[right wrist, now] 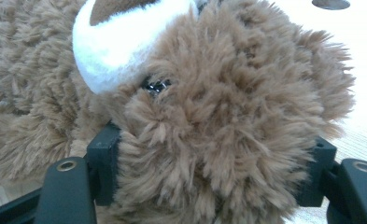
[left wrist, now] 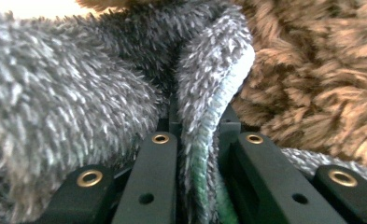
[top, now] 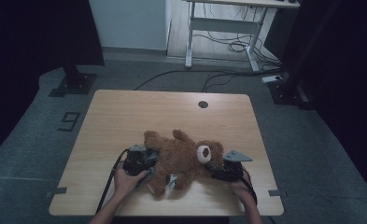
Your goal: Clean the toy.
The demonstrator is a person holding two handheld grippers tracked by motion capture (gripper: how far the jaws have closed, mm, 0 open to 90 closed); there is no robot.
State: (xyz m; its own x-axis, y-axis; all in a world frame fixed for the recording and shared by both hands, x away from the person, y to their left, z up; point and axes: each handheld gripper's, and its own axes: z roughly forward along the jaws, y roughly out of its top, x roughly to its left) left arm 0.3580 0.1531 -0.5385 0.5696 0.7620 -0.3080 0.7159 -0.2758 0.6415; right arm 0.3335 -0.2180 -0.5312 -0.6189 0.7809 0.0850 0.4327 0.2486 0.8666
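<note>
One teddy bear [top: 183, 161], one grey fleece cloth [left wrist: 78, 93], two hand-held grippers, one wooden tabletop [top: 125, 116].

Teddy bear: brown, shaggy plush, lying near the front edge of the tabletop, between the two hand-held grippers. Long axis roughly across the tabletop, slightly slanted; head toward the right in the high view, with white muzzle [top: 203, 152] turned upward; legs toward the left and front. Rounded limbs, one paw raised toward the far side. In the right gripper view: long tufted pile on the head [right wrist: 218, 140], smooth white muzzle patch [right wrist: 125, 42] with brown nose, one small glossy black eye [right wrist: 155, 85].

Grey fleece cloth: short, spiky pile, mottled grey and white, with a stitched pale blue-green hem [left wrist: 209, 135]; folded edge standing upright in the left gripper view, just beside the brown plush [left wrist: 312, 70].

Left hand-held gripper [top: 141, 161]: black, rigid, angular, held at the bear's leg end; jaws drawn together and clamped on the hemmed edge of the grey fleece cloth, as seen in the left gripper view.

Right hand-held gripper [top: 225, 168]: black, topped by a grey three-cornered plate, held at the bear's head end; jaws spread to either side of the head and pressed into the plush, gripping the teddy bear.

Tabletop: pale wood grain, rectangular with rounded corners, one round cable port [top: 203, 104] near the far edge.
</note>
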